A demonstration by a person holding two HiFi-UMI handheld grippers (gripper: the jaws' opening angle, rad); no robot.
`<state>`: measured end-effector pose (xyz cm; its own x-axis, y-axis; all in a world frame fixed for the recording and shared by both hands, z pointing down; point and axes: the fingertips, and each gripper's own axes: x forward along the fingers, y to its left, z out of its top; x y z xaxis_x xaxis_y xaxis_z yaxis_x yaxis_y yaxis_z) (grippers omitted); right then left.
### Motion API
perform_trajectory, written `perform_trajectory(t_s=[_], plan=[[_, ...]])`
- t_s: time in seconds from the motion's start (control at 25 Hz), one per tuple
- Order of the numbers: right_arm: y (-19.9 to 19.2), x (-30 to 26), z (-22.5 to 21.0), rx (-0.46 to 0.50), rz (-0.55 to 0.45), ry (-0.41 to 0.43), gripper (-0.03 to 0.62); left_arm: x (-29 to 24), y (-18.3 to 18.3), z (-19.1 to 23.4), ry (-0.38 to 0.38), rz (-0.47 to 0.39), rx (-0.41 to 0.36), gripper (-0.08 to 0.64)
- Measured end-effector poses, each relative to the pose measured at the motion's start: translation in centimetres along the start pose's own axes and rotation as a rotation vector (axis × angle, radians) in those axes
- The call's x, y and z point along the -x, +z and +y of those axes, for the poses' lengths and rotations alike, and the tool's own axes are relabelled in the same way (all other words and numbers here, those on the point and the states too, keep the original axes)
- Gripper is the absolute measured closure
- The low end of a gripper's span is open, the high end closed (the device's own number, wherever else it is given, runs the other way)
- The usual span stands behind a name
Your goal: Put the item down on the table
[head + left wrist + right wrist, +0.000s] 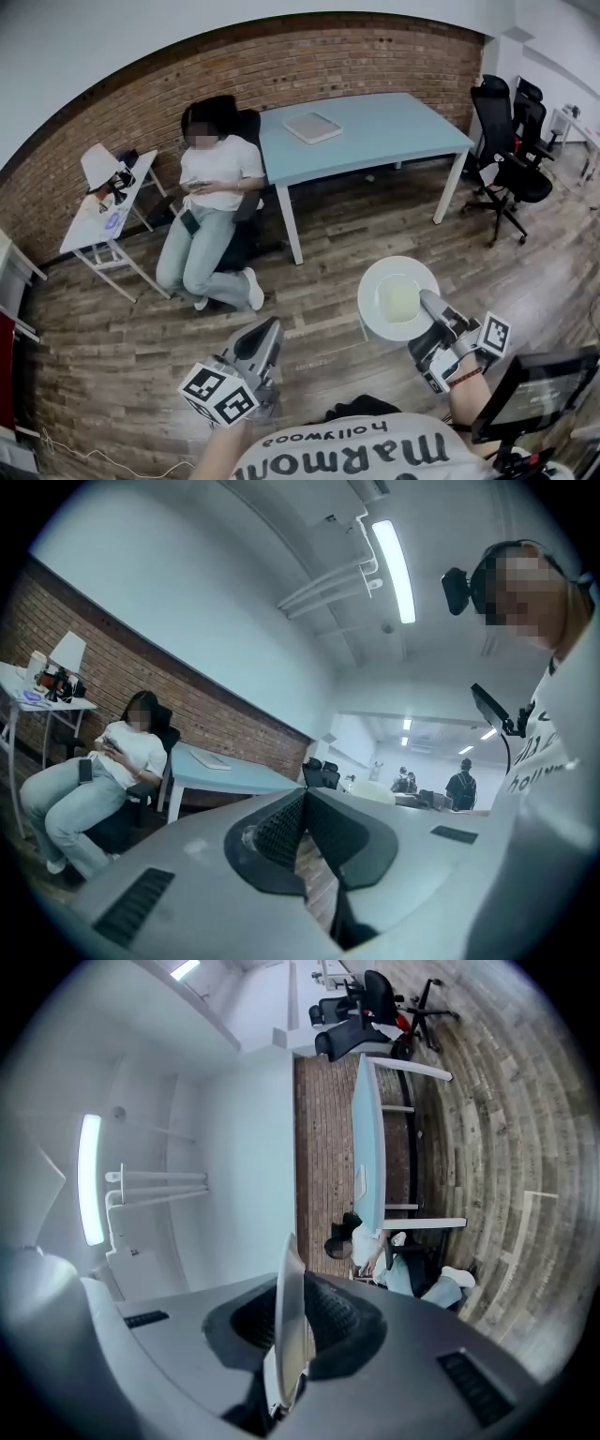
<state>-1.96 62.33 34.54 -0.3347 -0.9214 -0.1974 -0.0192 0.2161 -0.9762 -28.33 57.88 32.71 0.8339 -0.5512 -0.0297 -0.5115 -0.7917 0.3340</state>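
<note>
A round white plate (398, 298) with a pale yellowish middle hangs in the air over the wooden floor. My right gripper (428, 304) is shut on its near rim. In the right gripper view the plate (290, 1283) shows edge-on, pinched between the two black pads of the right gripper (289, 1335). My left gripper (272, 328) sits lower left in the head view, pointing forward, shut with nothing in it. In its own view the left gripper (302, 829) has its ribbed pads pressed together. The light blue table (375, 136) stands well ahead, against the brick wall.
A person sits on a dark chair (211, 202) at the blue table's left end, looking at a phone. A flat white item (312, 127) lies on the table. A small white folding table (98, 225) stands far left, black office chairs (511, 141) far right, a dark screen (534, 389) at lower right.
</note>
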Motion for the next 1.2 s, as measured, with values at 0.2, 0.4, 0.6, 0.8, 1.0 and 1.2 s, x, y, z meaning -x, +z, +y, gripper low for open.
perform_trajectory(t_s=[0.2,0.4,0.6,0.8,1.0,1.2], plan=[[1.5,-1.4,-0.6,0.009,-0.023,-0.026,0.552,-1.5,0.0,1.7,-0.021,-0.015,0.042,0.554],[3.6,-4.2,-1.7,0.016,0.008,-0.019,0.552,-4.9,-0.5,3.7,-0.008,0.015,0.02,0.554],[6.9,-8.3,-2.9,-0.006,0.016,-0.001,0.552,-8.9,-0.2,4.7,-0.057,0.08,-0.001,0.554],[11.0,-12.0,-3.9,0.015,0.052,-0.006,0.552,-13.0,1.2,7.1,-0.037,0.021,0.035,0.554],[14.9,-15.2,-4.9,0.01,0.077,-0.013,0.552,-16.2,0.8,10.2,0.052,0.013,0.118,0.554],[17.9,-18.1,-6.2,0.007,0.113,-0.019,0.552,-18.4,1.0,12.8,0.119,0.0,0.107,0.554]])
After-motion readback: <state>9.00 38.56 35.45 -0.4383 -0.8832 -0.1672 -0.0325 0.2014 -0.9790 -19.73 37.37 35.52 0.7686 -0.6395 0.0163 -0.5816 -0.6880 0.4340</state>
